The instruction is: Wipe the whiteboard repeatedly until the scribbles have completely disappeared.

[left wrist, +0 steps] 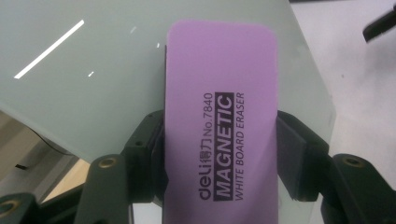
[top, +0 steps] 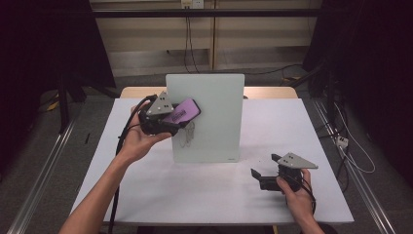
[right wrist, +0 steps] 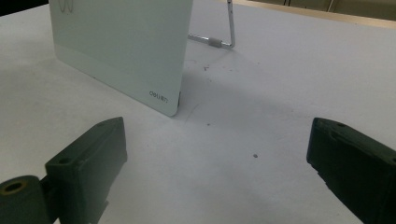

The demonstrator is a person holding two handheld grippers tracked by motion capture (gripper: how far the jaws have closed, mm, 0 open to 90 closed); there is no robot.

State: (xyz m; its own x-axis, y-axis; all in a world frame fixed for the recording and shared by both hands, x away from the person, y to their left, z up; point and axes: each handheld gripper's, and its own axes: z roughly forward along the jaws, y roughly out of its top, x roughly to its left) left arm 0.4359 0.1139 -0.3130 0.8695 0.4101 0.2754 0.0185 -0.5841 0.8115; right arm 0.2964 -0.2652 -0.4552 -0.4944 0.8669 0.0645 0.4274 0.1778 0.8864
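Note:
A small glass whiteboard (top: pixel 209 117) stands upright on a wire stand at the middle of the table, with faint pen scribbles (top: pixel 187 136) near its left edge. My left gripper (top: pixel 170 119) is shut on a purple magnetic whiteboard eraser (top: pixel 182 111), held against the board's upper left. The left gripper view shows the eraser (left wrist: pixel 224 116) clamped between the two jaws with the board (left wrist: pixel 84 84) right behind it. My right gripper (top: pixel 265 170) rests open low over the table at the right front, nothing between its jaws. In its view the board's lower corner (right wrist: pixel 163 95) stands ahead to the left.
The white table (top: pixel 204 195) has a wooden strip along its far edge. The board's metal stand (right wrist: pixel 224 42) sticks out behind it. Dark curtains and cables lie on the floor beyond. A few small dark specks dot the tabletop near the board.

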